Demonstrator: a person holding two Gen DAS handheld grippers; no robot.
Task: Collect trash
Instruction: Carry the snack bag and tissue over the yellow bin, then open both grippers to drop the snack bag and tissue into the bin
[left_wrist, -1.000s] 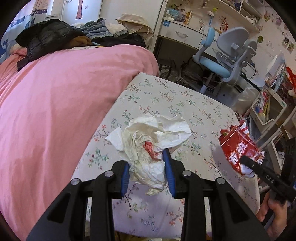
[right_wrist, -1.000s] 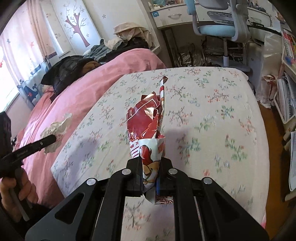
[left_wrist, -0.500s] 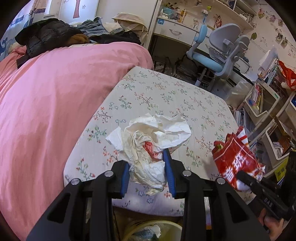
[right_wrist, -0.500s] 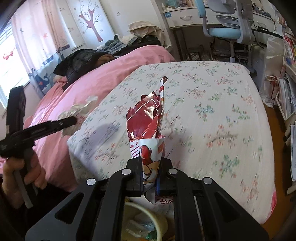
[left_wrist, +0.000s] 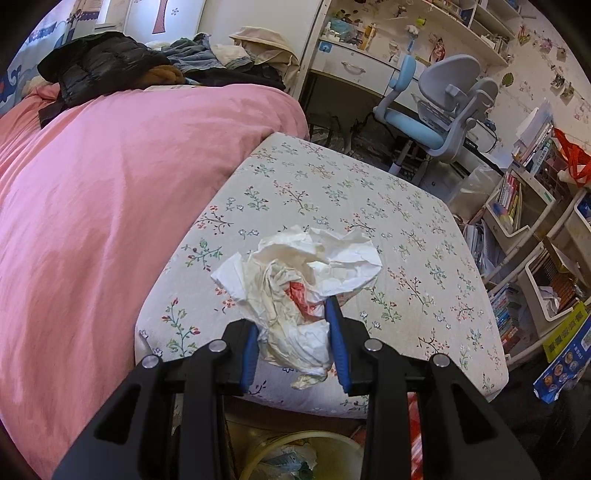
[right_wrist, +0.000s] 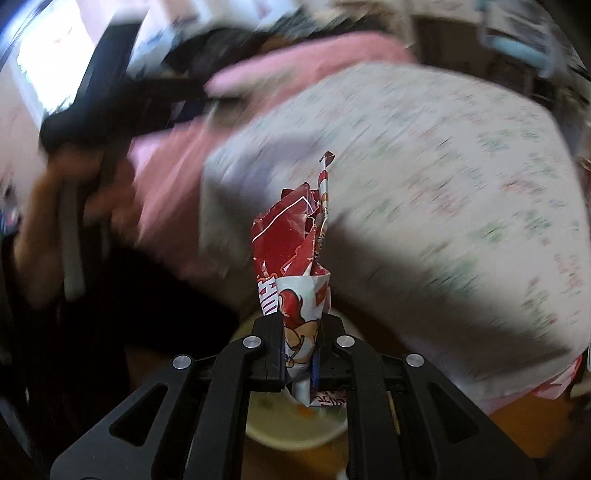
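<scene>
My left gripper is shut on a crumpled white paper wad with a red smear, held over the near edge of the floral mattress. A pale round trash bin shows below that edge, between the gripper's arms. My right gripper is shut on a crumpled red and white snack wrapper that stands up from its fingers. Under it lies the pale bin. This view is blurred; a hand holding the other gripper shows at the left.
A pink duvet covers the bed at left, with dark clothes piled at its far end. A blue and grey desk chair stands beyond the mattress. Bookshelves and boxes crowd the right side.
Both grippers drew back past the mattress's near edge, and the bin came into view beneath them. The right gripper swung down and rolled; its wrapper left the left wrist view. Both grips stayed shut.
</scene>
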